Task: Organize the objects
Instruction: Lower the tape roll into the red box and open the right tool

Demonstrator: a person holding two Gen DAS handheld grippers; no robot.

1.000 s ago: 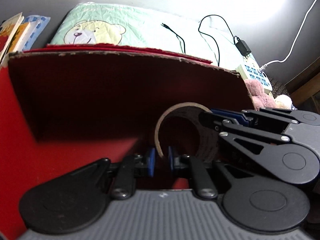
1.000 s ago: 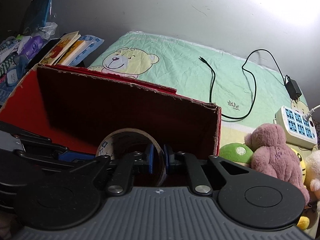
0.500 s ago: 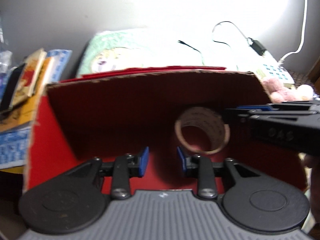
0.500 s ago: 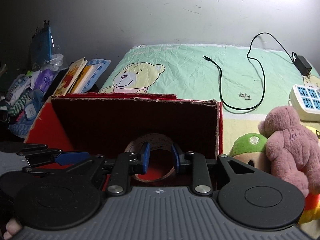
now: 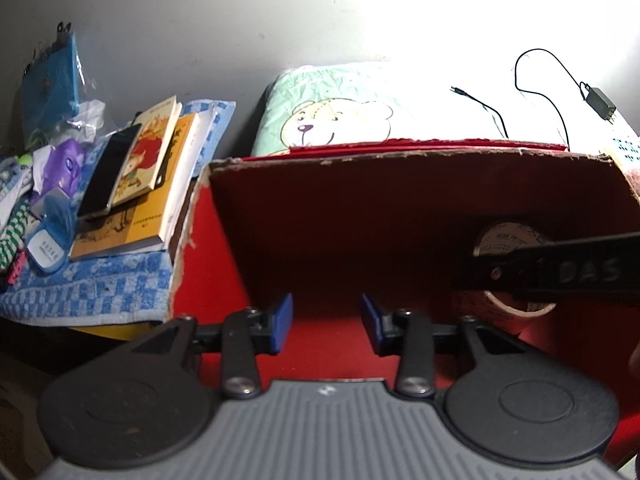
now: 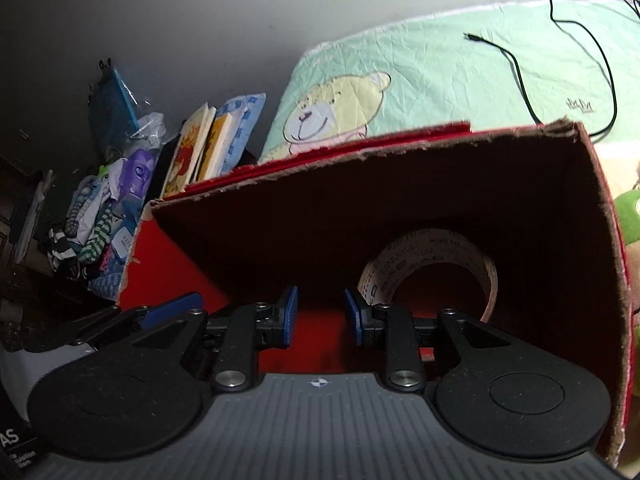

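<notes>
A roll of printed packing tape [image 6: 432, 268] stands on edge inside the red cardboard box [image 6: 400, 184], against its right wall. In the left wrist view the tape roll [image 5: 508, 240] is partly hidden behind the right gripper's black body. My right gripper [image 6: 318, 316] is open, just left of the roll, nothing between its blue pads. Over the red box [image 5: 400, 208], at its near edge, my left gripper [image 5: 326, 322] is open and empty too.
A stack of books [image 5: 148, 172] and a dark phone [image 5: 108, 172] lie on a blue checked towel left of the box, with bags and clutter [image 6: 104, 208] beyond. Behind the box is a bear-print pillow [image 6: 400, 92] with a black cable [image 6: 560, 60]. A green plush toy [image 6: 628, 220] sits right.
Both grippers let go of the tape roll, opened and drew back. The roll now stands free in the box. The left gripper swung left, bringing the books into view.
</notes>
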